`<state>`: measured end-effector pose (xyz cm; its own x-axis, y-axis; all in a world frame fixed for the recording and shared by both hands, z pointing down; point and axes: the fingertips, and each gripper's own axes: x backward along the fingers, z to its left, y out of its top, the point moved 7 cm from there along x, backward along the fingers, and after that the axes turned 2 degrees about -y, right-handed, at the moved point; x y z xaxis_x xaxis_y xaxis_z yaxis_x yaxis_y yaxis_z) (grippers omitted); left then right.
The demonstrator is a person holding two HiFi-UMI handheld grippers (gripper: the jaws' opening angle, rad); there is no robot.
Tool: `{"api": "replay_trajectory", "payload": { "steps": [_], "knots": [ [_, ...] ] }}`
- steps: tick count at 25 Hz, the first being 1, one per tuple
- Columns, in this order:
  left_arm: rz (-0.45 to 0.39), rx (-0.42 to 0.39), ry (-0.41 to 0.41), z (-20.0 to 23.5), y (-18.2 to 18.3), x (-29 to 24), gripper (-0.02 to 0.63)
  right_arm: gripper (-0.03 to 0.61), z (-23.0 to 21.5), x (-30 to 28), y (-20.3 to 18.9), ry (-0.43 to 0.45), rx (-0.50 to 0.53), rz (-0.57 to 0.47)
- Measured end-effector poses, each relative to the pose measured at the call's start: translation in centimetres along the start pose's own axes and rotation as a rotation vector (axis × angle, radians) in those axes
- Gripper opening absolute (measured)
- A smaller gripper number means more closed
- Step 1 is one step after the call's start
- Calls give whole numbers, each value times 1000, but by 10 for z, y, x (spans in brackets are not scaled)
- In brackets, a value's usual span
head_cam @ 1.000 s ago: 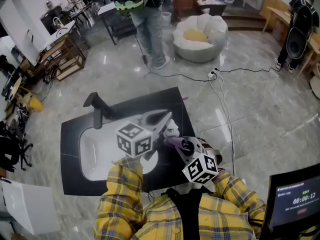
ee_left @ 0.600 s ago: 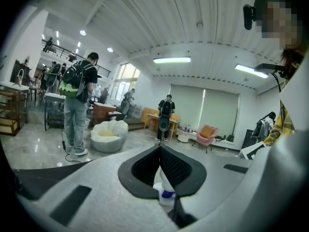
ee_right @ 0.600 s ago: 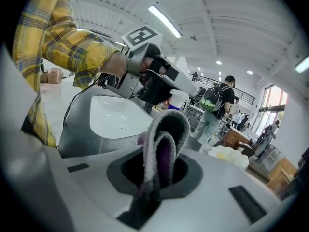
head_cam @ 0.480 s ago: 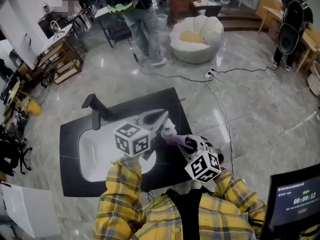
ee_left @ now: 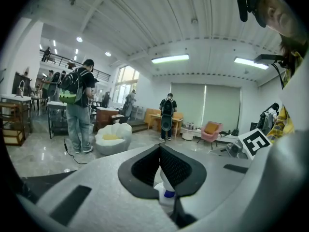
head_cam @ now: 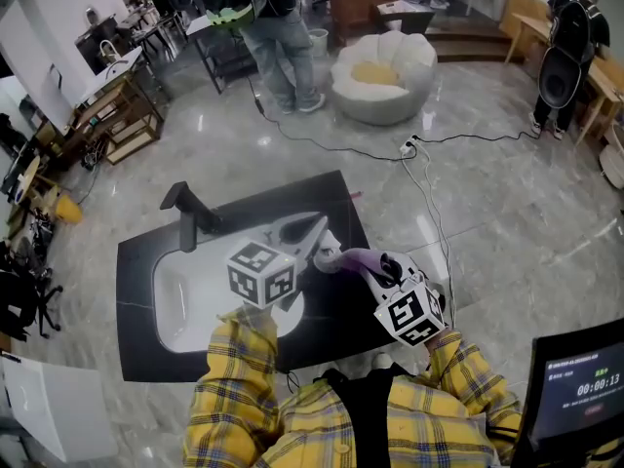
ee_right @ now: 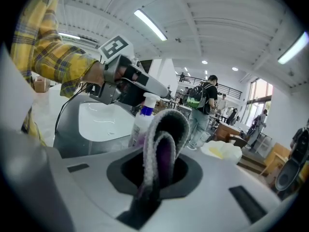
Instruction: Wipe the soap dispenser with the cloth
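Note:
My left gripper [head_cam: 315, 232] is shut on the pump neck of the white soap dispenser [head_cam: 328, 252] and holds it upright over the black counter [head_cam: 136, 261], by the white sink basin [head_cam: 180, 305]. In the left gripper view the dispenser [ee_left: 166, 193] with its blue collar sits pinched between the dark pads. My right gripper [head_cam: 375, 267] is shut on a folded purple and grey cloth [head_cam: 353, 258], which reaches toward the dispenser from the right. In the right gripper view the cloth [ee_right: 163, 139] loops up out of the jaws, with the dispenser [ee_right: 141, 123] just behind it.
A black faucet [head_cam: 185, 214] stands at the counter's back left. A white cable [head_cam: 434, 213] runs along the floor to the right. A screen [head_cam: 575, 388] stands at the lower right. A person [head_cam: 278, 37] and a white beanbag seat [head_cam: 382, 74] are further back.
My right gripper has shifted right and a little up with the cloth and has rolled. The left gripper and the dispenser have stayed where they were.

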<state>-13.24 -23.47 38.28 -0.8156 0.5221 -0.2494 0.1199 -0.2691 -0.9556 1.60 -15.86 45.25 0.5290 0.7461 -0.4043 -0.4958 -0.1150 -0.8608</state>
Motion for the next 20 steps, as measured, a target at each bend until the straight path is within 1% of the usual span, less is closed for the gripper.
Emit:
{"api": "replay_trajectory", "payload": {
  "steps": [3, 5, 7, 9, 10, 12, 14, 15, 20],
  "knots": [
    [4, -14, 8, -1, 1, 0, 5, 48, -11, 2, 1, -36, -43, -15],
    [8, -39, 27, -3, 1, 0, 6, 48, -15, 2, 1, -47, -79, -29],
    [5, -74, 74, -4, 2, 2, 6, 48, -16, -1, 0, -46, -114, -33],
    [-23, -79, 136, -3, 3, 9, 6, 48, -17, -7, -2, -40, -132, -31],
    [-44, -60, 165, -2, 3, 13, 6, 48, -17, -10, -3, -37, -138, -29],
    [-79, 10, 209, 1, 2, 24, 6, 48, -18, -17, -5, -27, -153, -23],
    [-90, 76, 228, -3, 1, 34, 6, 48, -18, -22, -5, -17, -165, -12],
    [-85, 94, 231, -7, -1, 38, 6, 48, -18, -24, -4, -12, -165, -6],
    [-9, 99, 231, -28, -13, 41, 6, 48, -18, -40, 1, 7, -120, 9]
  ]
}}
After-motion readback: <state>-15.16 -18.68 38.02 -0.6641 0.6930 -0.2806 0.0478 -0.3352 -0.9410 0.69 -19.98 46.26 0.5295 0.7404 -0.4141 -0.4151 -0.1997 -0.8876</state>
